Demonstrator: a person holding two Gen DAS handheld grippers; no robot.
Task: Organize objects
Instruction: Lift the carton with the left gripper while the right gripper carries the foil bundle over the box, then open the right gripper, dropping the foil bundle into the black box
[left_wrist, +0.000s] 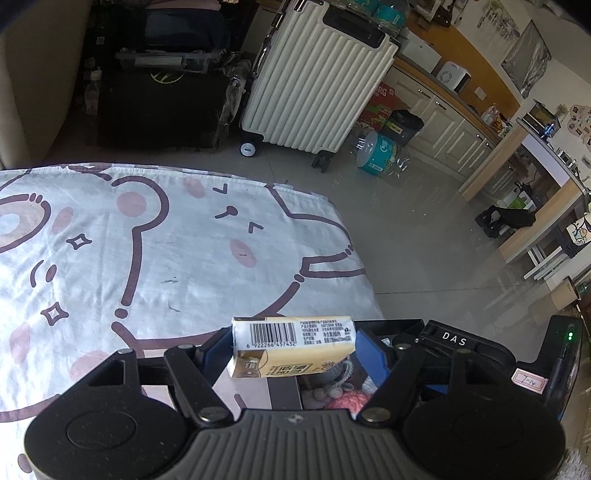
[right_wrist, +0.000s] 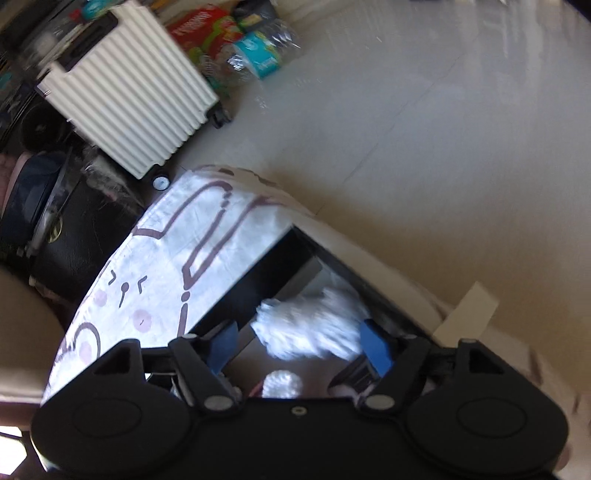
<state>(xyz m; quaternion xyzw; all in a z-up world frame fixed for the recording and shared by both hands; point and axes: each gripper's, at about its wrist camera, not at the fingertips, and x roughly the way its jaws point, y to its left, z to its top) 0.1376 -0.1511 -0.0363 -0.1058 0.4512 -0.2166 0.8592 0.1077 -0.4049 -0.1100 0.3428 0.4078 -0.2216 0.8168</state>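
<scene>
My left gripper (left_wrist: 293, 345) is shut on a small yellow carton (left_wrist: 291, 345) with a barcode, held crosswise between the blue pads above a black box (left_wrist: 391, 326) at the table's right edge. Knitted items (left_wrist: 340, 391) lie inside the box under the carton. My right gripper (right_wrist: 299, 341) is shut on a white fluffy item (right_wrist: 314, 325) and holds it over the same black box (right_wrist: 273, 280). Another white knitted ball (right_wrist: 282, 384) sits lower in the box. The right wrist view is motion-blurred.
The table wears a white cloth with a cartoon bear print (left_wrist: 147, 251). A cream ribbed suitcase (left_wrist: 317, 77) stands on the floor beyond it, with a water bottle pack (left_wrist: 380, 153) and cabinets (left_wrist: 443, 122) to the right. A black case (left_wrist: 159, 107) sits beside the suitcase.
</scene>
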